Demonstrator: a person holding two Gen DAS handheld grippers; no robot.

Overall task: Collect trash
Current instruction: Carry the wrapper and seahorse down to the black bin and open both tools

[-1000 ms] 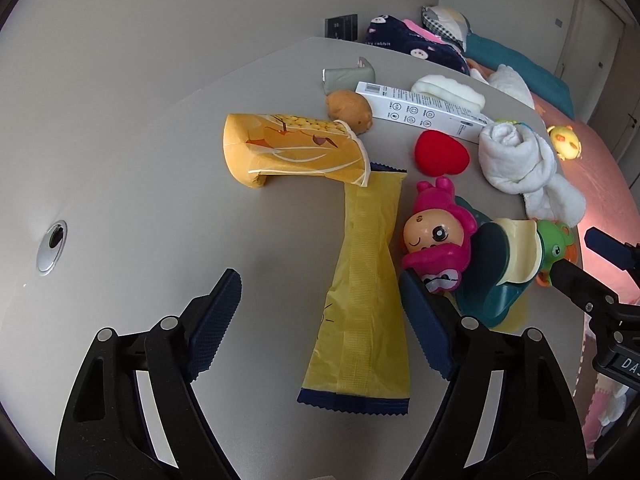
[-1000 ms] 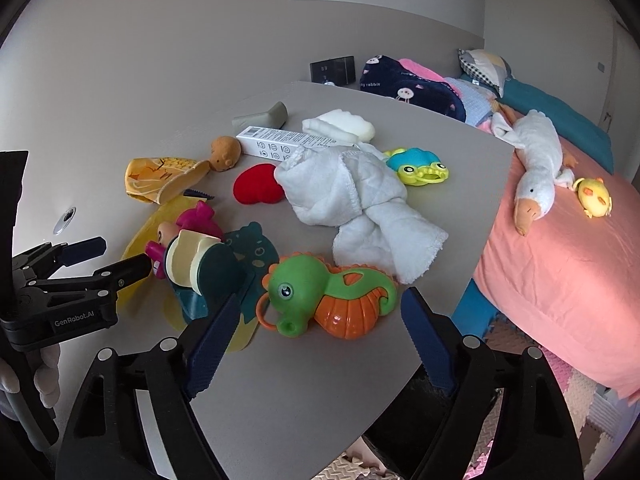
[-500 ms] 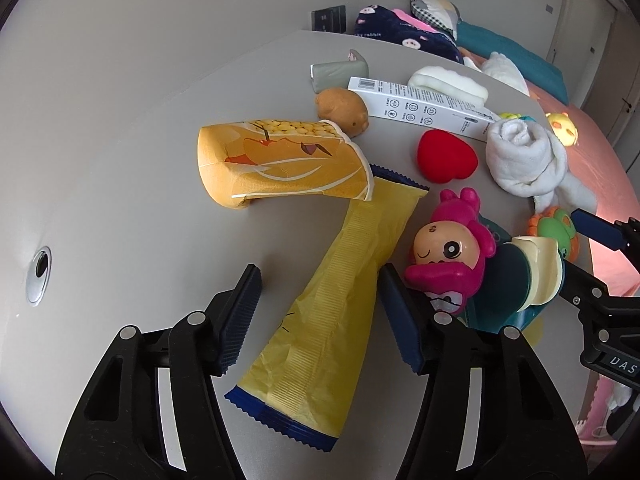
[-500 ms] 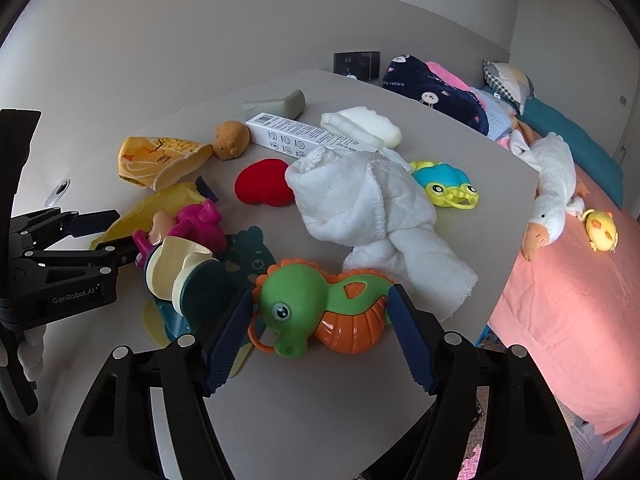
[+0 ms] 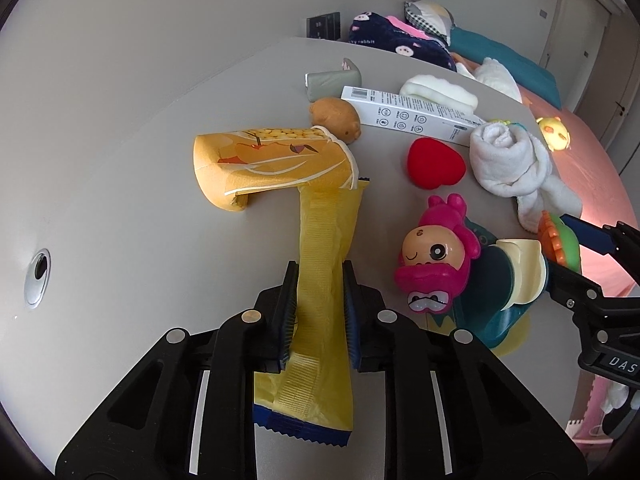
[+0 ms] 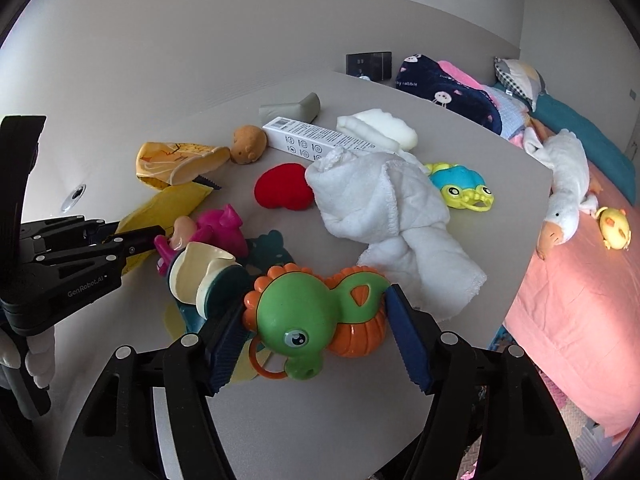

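My left gripper [image 5: 318,276] is shut on a long yellow wrapper with blue ends [image 5: 320,256], pinching it across its width on the grey table [image 5: 140,200]. The wrapper's far end lies under an orange snack bag [image 5: 272,164]. The wrapper [image 6: 168,206] and the bag [image 6: 176,162] also show in the right wrist view. My right gripper [image 6: 316,312] is open, its fingers on either side of a green and orange seahorse toy [image 6: 316,316]. A white box [image 5: 412,114] lies further back.
Toys crowd the table: a pink doll [image 5: 434,256], a teal and cream toy [image 5: 508,284], a red heart [image 5: 436,162], a brown plush [image 5: 336,118], a white towel [image 6: 380,204], a yellow-blue toy [image 6: 460,188]. A bed [image 6: 580,280] lies right of the table.
My left gripper moved forward over the yellow wrapper and closed on it. My right gripper moved forward until its open fingers flank the seahorse toy.
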